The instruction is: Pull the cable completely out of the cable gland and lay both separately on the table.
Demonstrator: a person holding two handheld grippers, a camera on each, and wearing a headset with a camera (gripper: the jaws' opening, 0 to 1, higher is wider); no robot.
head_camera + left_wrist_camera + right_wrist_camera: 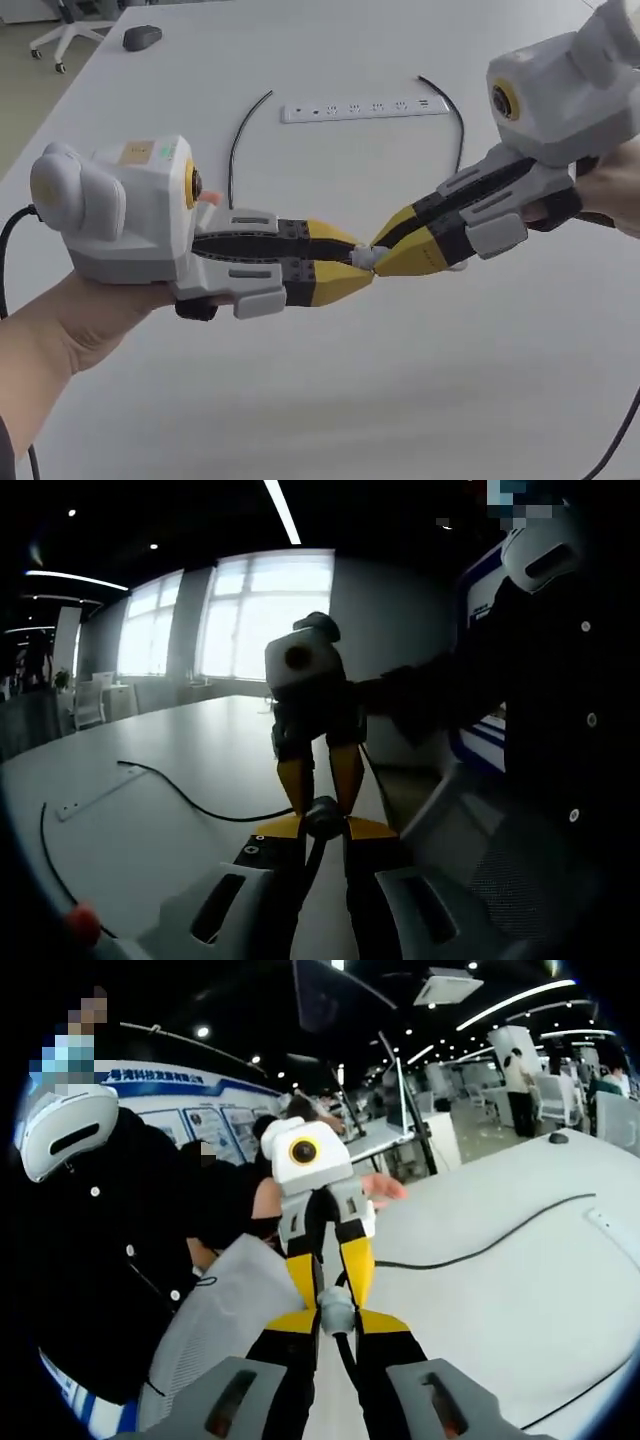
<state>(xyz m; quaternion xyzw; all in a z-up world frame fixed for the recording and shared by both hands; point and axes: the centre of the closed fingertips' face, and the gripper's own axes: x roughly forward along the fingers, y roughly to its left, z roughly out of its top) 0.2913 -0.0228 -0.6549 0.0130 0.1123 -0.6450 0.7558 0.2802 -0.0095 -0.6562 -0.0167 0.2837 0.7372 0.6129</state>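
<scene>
A small pale cable gland (363,256) hangs in the air over the white table (330,390), between two gripper tips that meet nose to nose. My left gripper (360,262) comes in from the left and is shut on the gland (322,816). Coming down from the upper right, my right gripper (381,254) is shut on the short black cable (346,1355), which runs back from the gland (335,1310) between its jaws. The tips nearly touch. Most of the gland is hidden by the yellow fingertips (340,240).
A white power strip (365,108) lies at the far middle of the table. Loose black cables curve beside it, one on the left (233,150) and one on the right (458,125). A dark mouse (142,37) sits far left, near an office chair (65,35).
</scene>
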